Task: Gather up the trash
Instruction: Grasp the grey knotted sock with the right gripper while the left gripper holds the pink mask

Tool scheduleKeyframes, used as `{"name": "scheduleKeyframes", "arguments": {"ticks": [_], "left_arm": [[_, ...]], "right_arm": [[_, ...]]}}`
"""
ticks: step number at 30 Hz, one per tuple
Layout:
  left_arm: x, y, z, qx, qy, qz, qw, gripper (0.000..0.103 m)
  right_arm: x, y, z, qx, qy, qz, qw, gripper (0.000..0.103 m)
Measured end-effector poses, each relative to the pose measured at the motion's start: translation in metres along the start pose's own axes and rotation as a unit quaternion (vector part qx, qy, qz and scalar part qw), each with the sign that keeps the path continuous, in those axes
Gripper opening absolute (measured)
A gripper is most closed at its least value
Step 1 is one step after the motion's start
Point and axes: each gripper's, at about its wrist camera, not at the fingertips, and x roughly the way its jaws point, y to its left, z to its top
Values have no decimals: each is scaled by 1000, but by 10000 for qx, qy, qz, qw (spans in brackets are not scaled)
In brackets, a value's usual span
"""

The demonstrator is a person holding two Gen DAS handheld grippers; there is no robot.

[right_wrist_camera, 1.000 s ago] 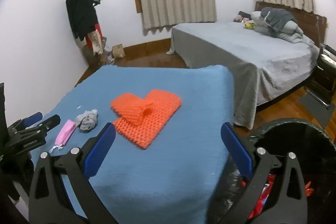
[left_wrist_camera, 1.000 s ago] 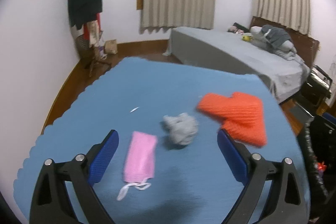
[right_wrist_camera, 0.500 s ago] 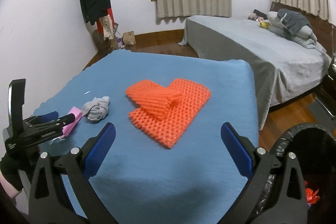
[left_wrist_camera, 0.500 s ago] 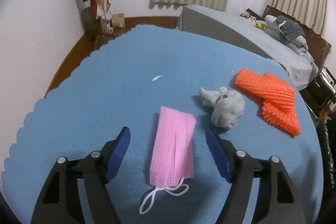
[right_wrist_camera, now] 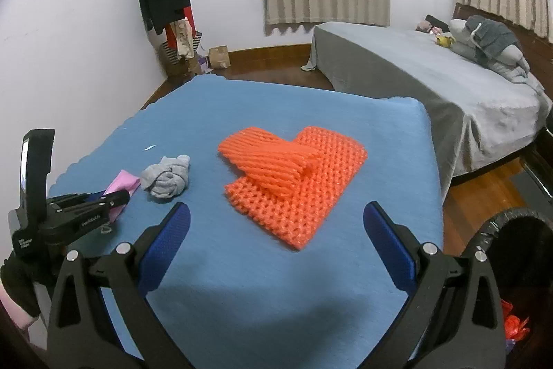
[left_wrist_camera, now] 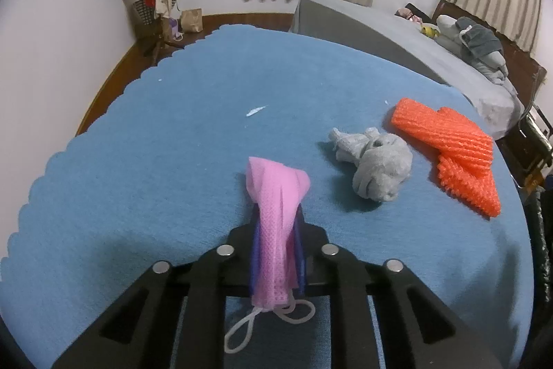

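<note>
Left tongs [left_wrist_camera: 276, 251] clenched on the pink face mask [left_wrist_camera: 276, 213]: mask pinched lengthwise between the blue pads, upper end fanning out above the tips at frame centre, white ear loops [left_wrist_camera: 273, 320] dangling below the grip at lower centre. In the right wrist view the same tongs sit at the left edge, low over the blue worktop [right_wrist_camera: 311, 282], mask [right_wrist_camera: 121, 185] poking forward out of them.

Right tongs [right_wrist_camera: 276, 230] released, jaws wide, hovering above the near part of the worktop; nothing between the pads.

Remaining on the worktop: crumpled grey tissue wad [left_wrist_camera: 376, 165], just right of the mask; orange foam fruit netting [left_wrist_camera: 449, 144], folded over itself, further right. A small white scrap [left_wrist_camera: 255, 110] lies at upper centre of the left view.

Black-lined trash bin [right_wrist_camera: 515, 265] at lower right of the right view, off the worktop edge, some red trash already inside.

Step in hand, judged: lift the mask and carry it to the bin. Notes for doing it well:
- grip looks deep and secure; keep pressure steady.
- lift straight up first so the loops clear the cloth and do not snag or drag the tissue wad.
- carry above the netting, release well inside the bin rim.
</note>
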Motion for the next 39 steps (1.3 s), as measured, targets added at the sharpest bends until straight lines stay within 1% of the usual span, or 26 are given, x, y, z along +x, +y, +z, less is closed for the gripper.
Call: {"name": "scheduleKeyframes", "arguments": {"ticks": [8,14,19,26,32,33,35,39], "left_arm": [[-14,10,9,-78,-276,90,9995,13],[-19,24,15,-116,-352,220,9991,13],[-20,35,15,-164,-354,321,9987,13],[-21,53,17,-278,-371,444,9979,13],[-19,61,16,-367,-348,513,9974,13],[-18,61,16,-378,-342,520,9973,13],[-17,64,15,-398,-333,521,9973,13],[-17,61,15,-410,-329,518,9973,13]], "right_arm": [[14,16,15,23,-78,191,9998,98],[33,34,22,11,-30,360,9993,98],[56,51,27,52,125,480,9988,98],[87,77,28,-110,366,569,9976,98],[113,91,27,-181,703,697,9949,97],[116,93,27,-182,754,736,9943,96],[118,96,28,-214,800,810,9933,87],[121,105,29,-343,914,977,9904,78]]}}
